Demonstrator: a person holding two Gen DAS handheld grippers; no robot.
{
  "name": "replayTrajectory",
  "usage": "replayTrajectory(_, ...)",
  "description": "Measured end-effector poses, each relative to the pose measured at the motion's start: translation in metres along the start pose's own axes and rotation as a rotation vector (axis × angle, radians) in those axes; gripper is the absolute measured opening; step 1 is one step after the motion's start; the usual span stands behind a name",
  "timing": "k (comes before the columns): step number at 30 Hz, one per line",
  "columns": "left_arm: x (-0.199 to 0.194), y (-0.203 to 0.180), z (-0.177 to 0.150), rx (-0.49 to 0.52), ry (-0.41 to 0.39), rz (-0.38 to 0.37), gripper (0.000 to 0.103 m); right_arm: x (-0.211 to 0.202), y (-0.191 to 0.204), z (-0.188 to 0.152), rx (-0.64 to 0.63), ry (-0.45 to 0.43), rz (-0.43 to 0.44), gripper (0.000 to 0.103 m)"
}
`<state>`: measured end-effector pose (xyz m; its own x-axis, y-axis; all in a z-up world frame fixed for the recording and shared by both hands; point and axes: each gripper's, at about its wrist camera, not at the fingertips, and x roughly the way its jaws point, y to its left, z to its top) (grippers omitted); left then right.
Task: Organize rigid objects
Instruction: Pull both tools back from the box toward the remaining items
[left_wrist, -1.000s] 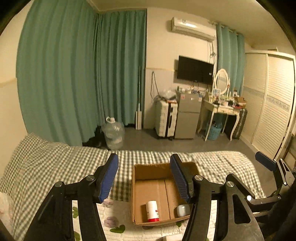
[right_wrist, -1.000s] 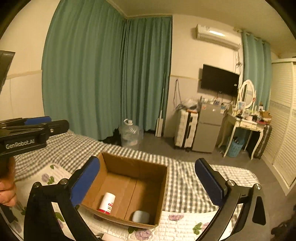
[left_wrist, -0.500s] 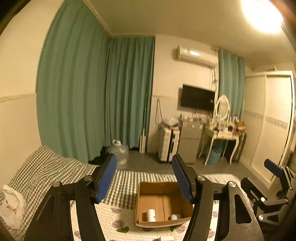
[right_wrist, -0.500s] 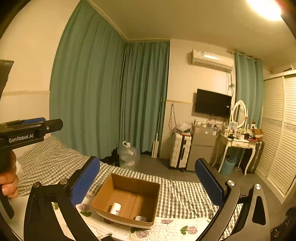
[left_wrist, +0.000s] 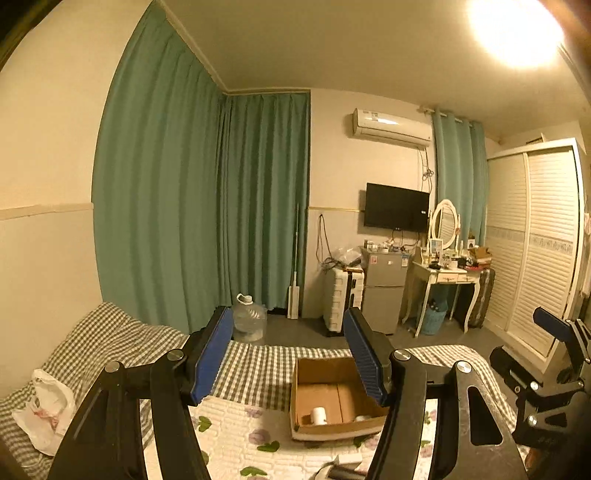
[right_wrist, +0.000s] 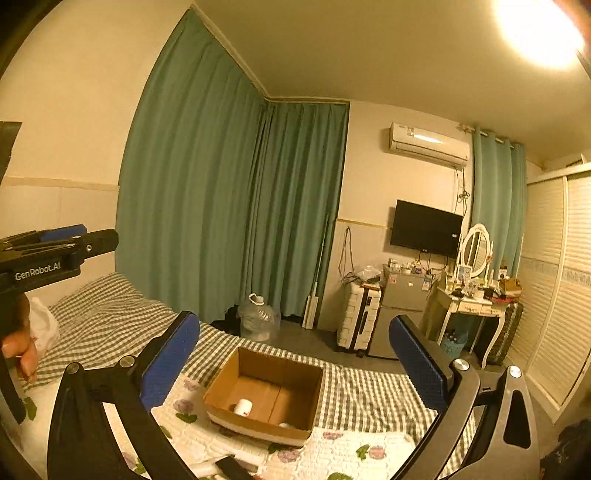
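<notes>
An open cardboard box (left_wrist: 321, 367) (right_wrist: 280, 369) sits on the bed. A white bottle (left_wrist: 318, 415) (right_wrist: 243, 407) lies inside it, with a small pale object (left_wrist: 364, 418) (right_wrist: 284, 425) beside it. My left gripper (left_wrist: 288, 321) hovers well back from the box and above it, open, with nothing between its blue pads. My right gripper (right_wrist: 293, 325) is also open and empty, raised over the near bed. Each gripper shows at the edge of the other's view. A white and black item (left_wrist: 343, 463) (right_wrist: 229, 463) lies on the quilt below, mostly hidden.
A white plastic bag (left_wrist: 48, 410) lies on the checked bedding at left. Beyond the bed stand a water jug (left_wrist: 251, 321), a white suitcase (left_wrist: 338, 299), a small fridge (left_wrist: 382, 288), a dressing table (left_wrist: 443, 275) and a wardrobe (left_wrist: 535, 240). Green curtains cover the far wall.
Both grippers have drawn back and risen from the box, which now looks smaller and lower. The views have tilted up, bringing the ceiling lamp into view. The left jaws stand slightly wider.
</notes>
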<state>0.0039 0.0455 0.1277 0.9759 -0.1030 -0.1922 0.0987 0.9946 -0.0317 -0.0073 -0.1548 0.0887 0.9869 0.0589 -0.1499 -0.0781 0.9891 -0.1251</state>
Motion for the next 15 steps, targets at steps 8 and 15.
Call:
replayTrajectory(8, -0.002, -0.002, -0.029, 0.022, 0.096, -0.096, 0.065, -0.016, -0.015, -0.024, 0.109, 0.033, 0.02, 0.103)
replayTrajectory(15, 0.013, -0.016, -0.061, 0.099, 0.143, -0.1, 0.065, -0.012, -0.017, -0.047, 0.092, 0.086, 0.011, 0.103)
